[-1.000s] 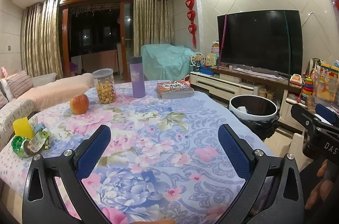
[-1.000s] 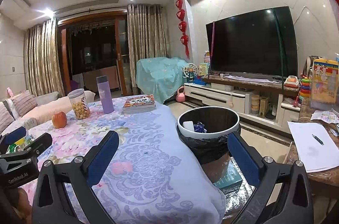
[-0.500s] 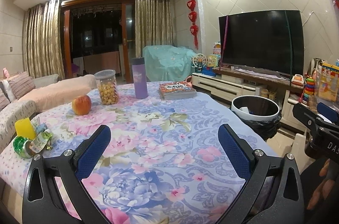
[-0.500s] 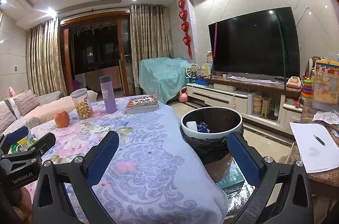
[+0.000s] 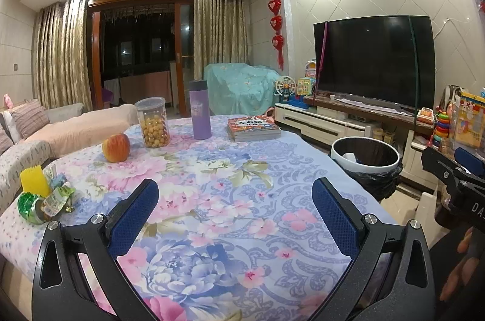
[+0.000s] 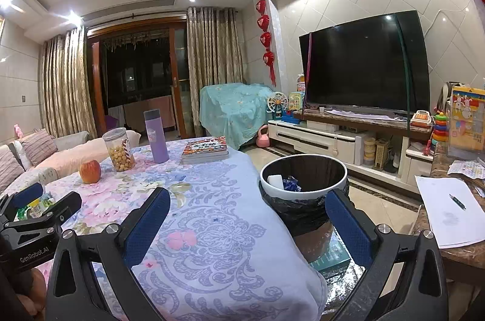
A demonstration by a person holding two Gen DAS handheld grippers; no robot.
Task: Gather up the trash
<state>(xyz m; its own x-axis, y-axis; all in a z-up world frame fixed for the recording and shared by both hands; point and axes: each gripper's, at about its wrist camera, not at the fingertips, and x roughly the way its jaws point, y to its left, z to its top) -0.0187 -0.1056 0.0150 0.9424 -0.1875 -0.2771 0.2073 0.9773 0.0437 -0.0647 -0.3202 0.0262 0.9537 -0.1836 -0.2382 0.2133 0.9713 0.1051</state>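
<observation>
Since a second ago my left gripper [image 5: 232, 207] has drifted slightly; the apple [image 5: 116, 147] and jar [image 5: 152, 122] sit a touch further right in its view. The trash pile [image 5: 45, 195] of wrappers lies at the surface's [image 5: 212, 175] left edge, beside the left finger, apart from it. The trash bin [image 6: 303, 184] stands ahead of my right gripper [image 6: 247, 217]. Both jaws gape wide, holding nothing.

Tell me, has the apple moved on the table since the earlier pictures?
No. The apple lies at the same spot as before, just left of the snack jar and a little nearer the camera, apart from it.
</observation>
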